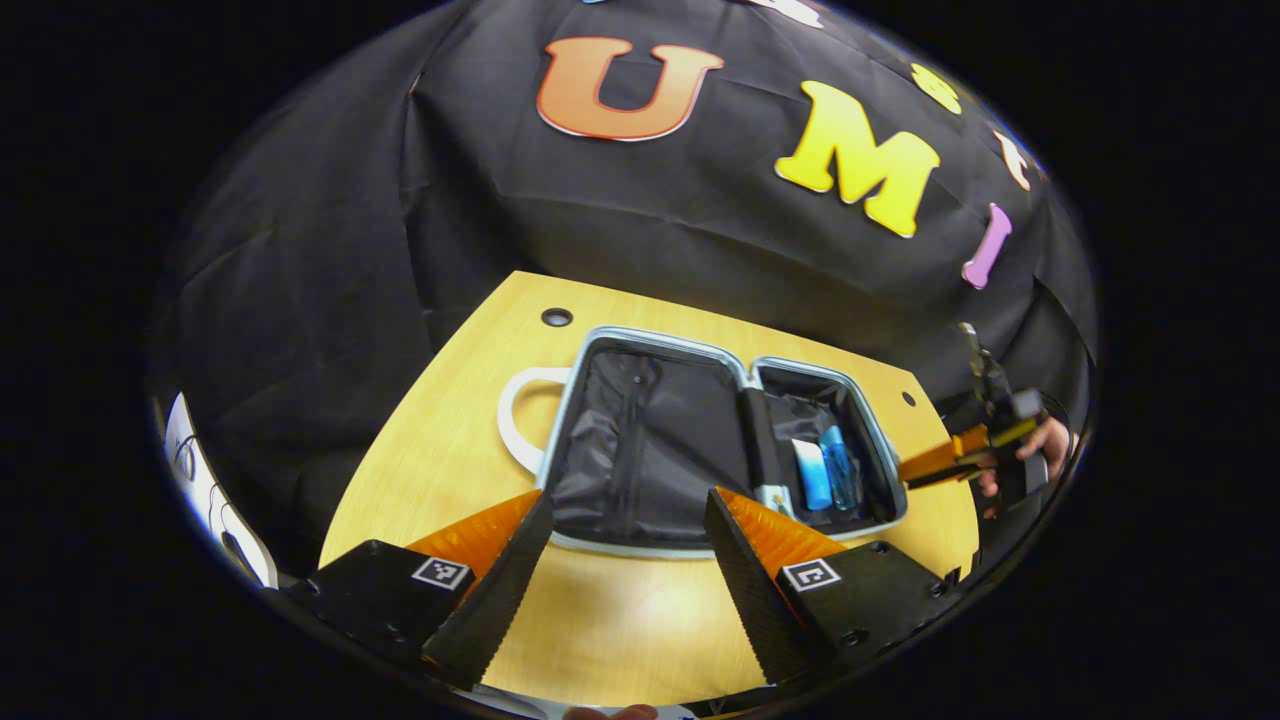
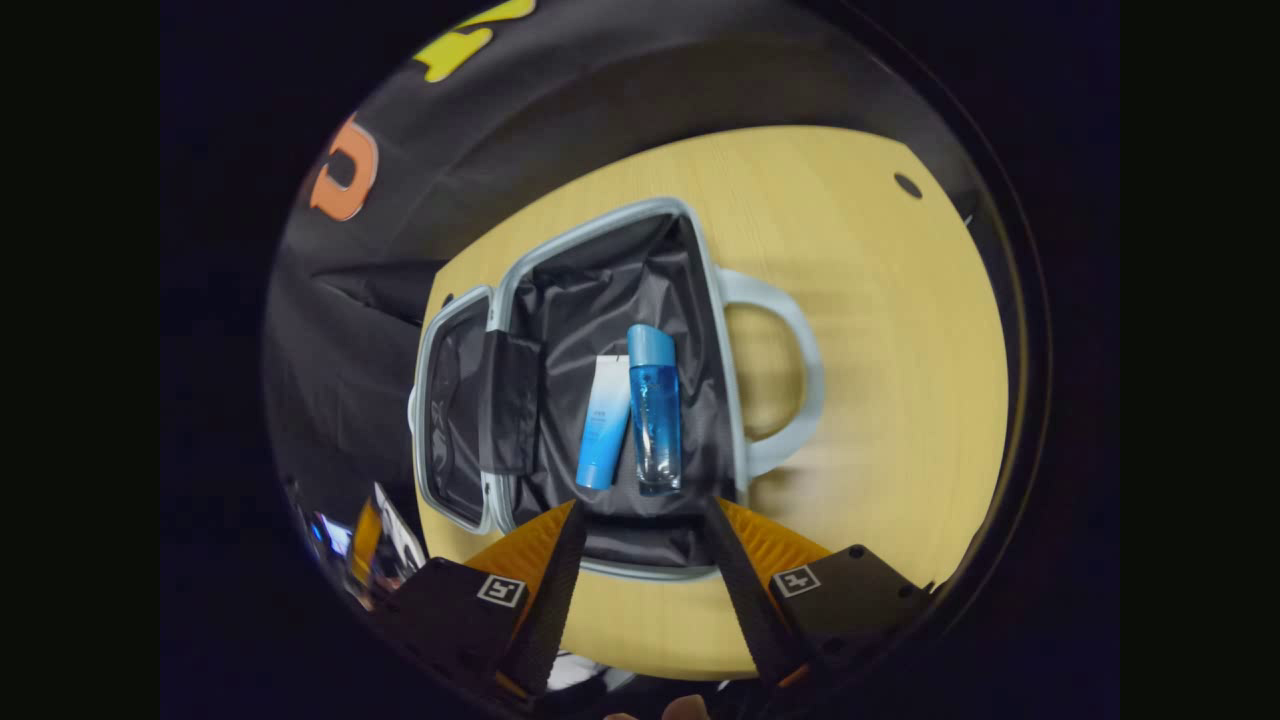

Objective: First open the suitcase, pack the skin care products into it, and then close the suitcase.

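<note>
The suitcase [image 2: 720, 300] lies open flat at the centre of the right gripper view, pale rimmed with dark lining and a looped handle on its right. In its larger half lie a blue-and-white tube [image 2: 603, 424] and a blue bottle [image 2: 654, 410], side by side, touching, caps toward frame top.

Bright overhead light, glare patch on table [image 1: 600, 620] (near edge); strong fisheye bending; right gripper view dimmer, softer.
</note>
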Demonstrator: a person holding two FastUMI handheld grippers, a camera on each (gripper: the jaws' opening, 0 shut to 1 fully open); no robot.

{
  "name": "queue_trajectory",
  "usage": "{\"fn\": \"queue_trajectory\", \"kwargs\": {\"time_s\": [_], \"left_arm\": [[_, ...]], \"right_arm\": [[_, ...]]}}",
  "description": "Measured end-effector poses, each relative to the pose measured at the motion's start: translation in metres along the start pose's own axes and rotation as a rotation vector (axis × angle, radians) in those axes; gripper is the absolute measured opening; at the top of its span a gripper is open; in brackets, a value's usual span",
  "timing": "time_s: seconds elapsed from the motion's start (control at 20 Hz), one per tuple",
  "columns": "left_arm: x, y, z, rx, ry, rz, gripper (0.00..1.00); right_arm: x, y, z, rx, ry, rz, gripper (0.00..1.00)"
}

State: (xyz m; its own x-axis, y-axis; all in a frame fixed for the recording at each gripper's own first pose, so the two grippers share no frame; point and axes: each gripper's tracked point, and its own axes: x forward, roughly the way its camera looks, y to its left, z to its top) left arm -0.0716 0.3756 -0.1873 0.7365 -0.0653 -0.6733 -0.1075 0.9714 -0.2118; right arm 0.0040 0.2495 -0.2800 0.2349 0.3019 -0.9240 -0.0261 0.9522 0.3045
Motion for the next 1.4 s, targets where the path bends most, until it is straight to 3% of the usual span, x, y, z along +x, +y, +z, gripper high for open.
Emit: {"fn": "queue_trajectory", "kwargs": {"time_s": [0.05,0.1,0.15,0.4,0.6,0.7,1.05,1.1,1.3,1.4], "left_arm": [[0.009,0.012,0.007,-0.016,0.0,-0.004,0.98],[0.019,0.022,0.014,-0.036,-0.009,-0.015,0.98],[0.031,0.033,0.019,-0.064,-0.006,-0.019,0.98],[0.083,0.077,0.025,-0.172,0.029,0.015,0.97],[0.125,0.109,0.019,-0.193,0.083,0.064,0.96],[0.143,0.123,0.019,-0.227,0.092,0.109,0.95],[0.177,0.123,0.0,-0.266,0.177,0.14,0.86],[0.18,0.12,-0.002,-0.285,0.184,0.139,0.83],[0.19,0.116,-0.01,-0.392,0.235,0.173,0.29],[0.185,0.117,-0.002,-0.406,0.219,0.202,0.21]], "right_arm": [[-0.011,-0.014,0.003,-0.056,-0.061,-0.036,0.66],[-0.022,-0.022,0.004,-0.111,-0.112,-0.057,0.74],[-0.037,-0.026,-0.002,-0.168,-0.135,-0.067,0.74],[-0.098,-0.044,-0.011,-0.342,-0.372,-0.023,0.75],[-0.125,-0.074,-0.037,-0.304,-0.41,-0.043,0.75],[-0.131,-0.098,-0.048,-0.283,-0.4,-0.094,0.75],[-0.156,-0.158,-0.064,-0.136,-0.427,-0.213,0.74],[-0.158,-0.157,-0.065,-0.14,-0.432,-0.219,0.75],[-0.164,-0.15,-0.064,-0.183,-0.451,-0.221,0.75],[-0.164,-0.151,-0.062,-0.241,-0.47,-0.248,0.75]]}}
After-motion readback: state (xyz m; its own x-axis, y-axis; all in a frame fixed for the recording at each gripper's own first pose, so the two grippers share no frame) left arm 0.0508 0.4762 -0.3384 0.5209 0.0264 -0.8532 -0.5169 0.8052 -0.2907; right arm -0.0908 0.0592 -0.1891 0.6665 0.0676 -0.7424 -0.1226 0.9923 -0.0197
